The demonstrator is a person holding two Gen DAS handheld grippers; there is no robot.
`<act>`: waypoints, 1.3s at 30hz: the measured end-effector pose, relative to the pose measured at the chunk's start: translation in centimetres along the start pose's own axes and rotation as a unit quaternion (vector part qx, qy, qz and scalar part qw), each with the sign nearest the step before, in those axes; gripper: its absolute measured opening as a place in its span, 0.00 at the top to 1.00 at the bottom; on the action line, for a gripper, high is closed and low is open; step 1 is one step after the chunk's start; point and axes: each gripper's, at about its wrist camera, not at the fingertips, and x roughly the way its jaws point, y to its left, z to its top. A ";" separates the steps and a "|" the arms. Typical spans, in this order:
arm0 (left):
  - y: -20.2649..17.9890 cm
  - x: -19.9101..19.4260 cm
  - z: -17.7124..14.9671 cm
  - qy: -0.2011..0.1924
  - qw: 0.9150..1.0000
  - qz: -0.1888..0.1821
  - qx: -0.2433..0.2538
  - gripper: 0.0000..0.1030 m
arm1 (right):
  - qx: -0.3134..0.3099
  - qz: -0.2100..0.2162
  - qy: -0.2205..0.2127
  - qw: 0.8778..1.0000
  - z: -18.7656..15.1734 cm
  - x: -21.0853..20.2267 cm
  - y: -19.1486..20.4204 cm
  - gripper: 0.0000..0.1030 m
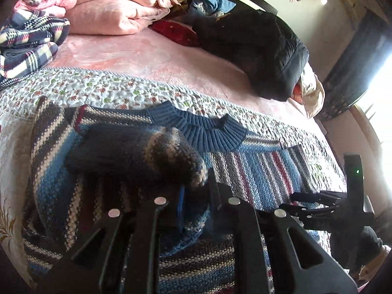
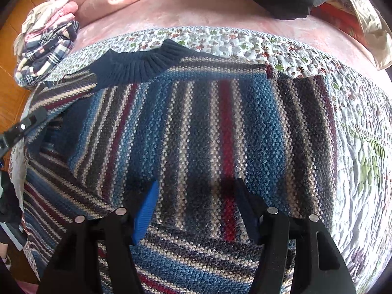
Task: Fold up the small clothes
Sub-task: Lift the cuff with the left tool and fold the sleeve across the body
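While the striped sweater (image 2: 196, 127) lies spread flat on the flowery quilt (image 2: 245, 46) across the bed, the left gripper (image 1: 196, 196) has one sleeve (image 1: 147, 154) pinched between its fingers and folded over the sweater's body, so the dark ribbed cuff end sits bunched up on top of the stripes. That sleeve blocks most of the view between the fingers, but you can see a bit of the blue pad tight against the knit, so it's clamped on the sleeve.

Over on the other side, the right gripper (image 2: 196, 210) hangs just above the lower middle of the sweater with its jaws spread wide, blue pad (image 2: 145, 213) on one finger plainly showing, nothing in between them. From the left wrist view you can spot the right gripper (image 1: 316, 205) off at the sweater's far edge.

Collar (image 2: 147, 63) is dark blue ribbed knit and points toward the pink blanket (image 1: 152, 56) further up the bed. Behind that sit a folded pink duvet (image 1: 110, 17), a plaid fleece thing (image 1: 29, 41) bunched near the corner, and a black puffer jacket (image 1: 257, 49) lying well apart from the sweater
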 end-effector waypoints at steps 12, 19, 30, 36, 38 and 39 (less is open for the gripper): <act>-0.4 -1.0 -2.1 0.040 0.999 -0.028 0.015 0.65 | 0.002 -0.002 0.001 1.000 0.1 0.0 0.3 0.36; 2.8 -9.5 2.9 -0.069 0.997 -0.030 -0.004 0.46 | 0.025 0.058 -0.013 0.998 1.0 -2.4 1.4 0.36; 14.9 -7.7 1.6 -0.024 0.987 0.136 -0.077 0.48 | 0.061 0.181 0.025 0.981 4.8 0.2 10.1 0.31; 15.6 -7.3 1.4 -0.024 0.986 0.144 -0.075 0.48 | 0.070 0.192 0.059 0.977 6.7 3.7 14.7 0.30; 15.3 -7.0 1.5 -0.023 0.987 0.150 -0.060 0.48 | 0.065 0.185 0.068 0.978 7.0 4.5 15.7 0.47; 15.0 -6.9 1.4 -0.023 0.987 0.153 -0.052 0.48 | 0.055 0.171 0.070 0.981 7.1 4.6 16.2 0.54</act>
